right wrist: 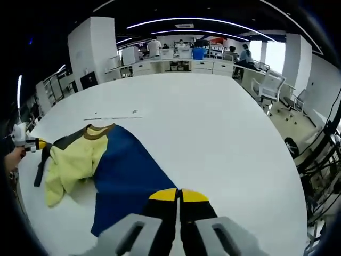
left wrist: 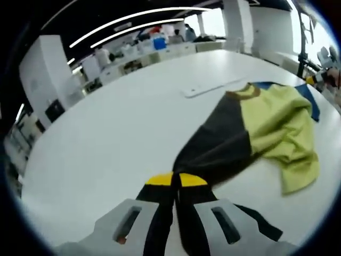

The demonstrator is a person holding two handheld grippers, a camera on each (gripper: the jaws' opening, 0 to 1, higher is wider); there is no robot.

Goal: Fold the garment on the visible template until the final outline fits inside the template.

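The garment (left wrist: 277, 120) lies crumpled on the white table (left wrist: 106, 144), with a black panel, a yellow-green panel and a blue panel behind. My left gripper (left wrist: 176, 180) is shut on the black panel's edge, which runs between its yellow tips. In the right gripper view the garment (right wrist: 125, 165) shows its blue panel, the yellow-green part to the left and a brown collar at the top. My right gripper (right wrist: 178, 196) is shut on the blue edge. The left gripper (right wrist: 29, 143) shows at the left, holding the black edge. The right gripper (left wrist: 319, 77) appears at the far right.
A thin pale strip (left wrist: 210, 88) lies on the table beyond the collar, also the strip (right wrist: 114, 117). Desks with people (right wrist: 194, 53) stand at the back. Office chairs (right wrist: 269, 85) sit past the table's right edge (right wrist: 290, 160). A white pillar (right wrist: 93, 45) rises on the left.
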